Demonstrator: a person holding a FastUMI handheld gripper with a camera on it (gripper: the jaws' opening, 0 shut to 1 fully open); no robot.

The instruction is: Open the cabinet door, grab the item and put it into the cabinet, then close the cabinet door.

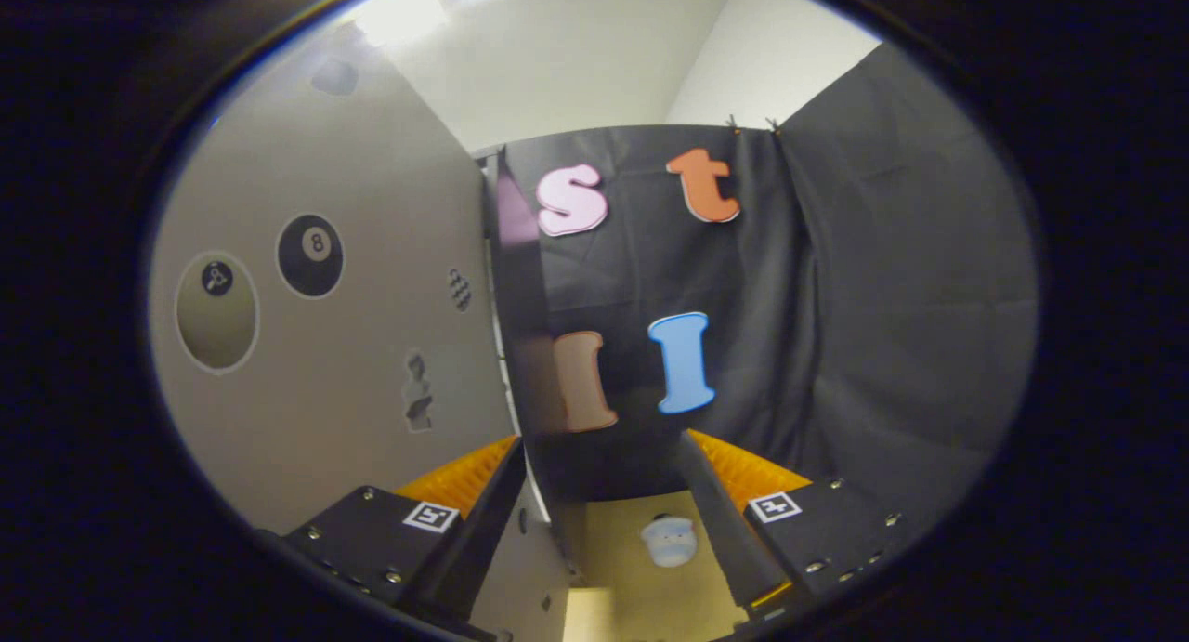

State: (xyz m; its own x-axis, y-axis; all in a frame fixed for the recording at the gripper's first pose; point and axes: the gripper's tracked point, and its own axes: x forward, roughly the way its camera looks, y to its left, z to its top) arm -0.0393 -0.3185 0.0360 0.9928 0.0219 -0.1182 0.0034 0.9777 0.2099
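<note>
The grey cabinet door (372,280), with a black 8-ball sticker and other stickers on its face, stands on edge and reaches from above down between my fingers. Its glossy dark side (522,345) mirrors the wall. My gripper (604,442) is open, with the fingers wide apart. The door's free edge runs down just inside the left finger (464,484); I cannot tell whether it touches. A small pale blue and white item (667,540) lies on the tan tabletop (613,568), low between the fingers and nearer the right finger (743,475).
Black cloth booth wall (882,298) hangs beyond and to the right of the fingers. White ceiling and wall (594,57) show above it. The door's lower corner (520,577) sits close by the left finger's base.
</note>
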